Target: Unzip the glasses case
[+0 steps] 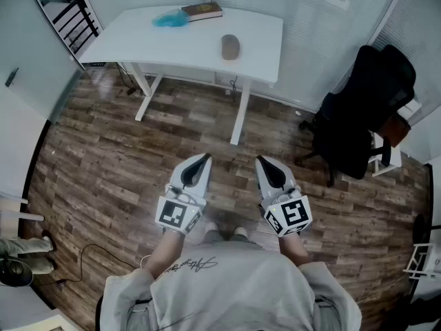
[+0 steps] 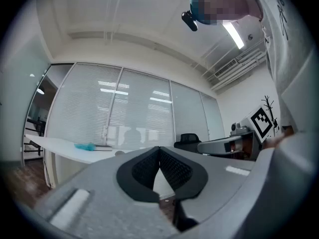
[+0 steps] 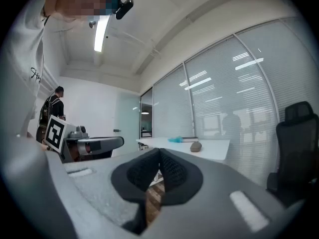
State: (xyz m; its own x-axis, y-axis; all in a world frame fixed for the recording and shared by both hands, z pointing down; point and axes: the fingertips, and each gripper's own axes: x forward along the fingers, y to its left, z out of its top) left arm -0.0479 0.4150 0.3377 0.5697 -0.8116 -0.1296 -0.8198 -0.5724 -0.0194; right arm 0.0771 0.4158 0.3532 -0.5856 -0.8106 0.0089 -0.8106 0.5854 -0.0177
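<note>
Two grippers held side by side at waist, both pointing toward 12 o'clock, roughly level. Left gripper [image 1: 204, 158]: jaws pressed together, nothing between. Right gripper [image 1: 261, 161]: likewise closed, empty. Square black-white markers on each cube. Cursive script on sweatshirt [image 1: 234, 288], unreadable. Glasses case [image 1: 230, 46] lies on white table [image 1: 138, 40] at 12 o'clock, well apart from grippers. Book [image 1: 202, 11] at 11 o'clock of case, title illegible.
</note>
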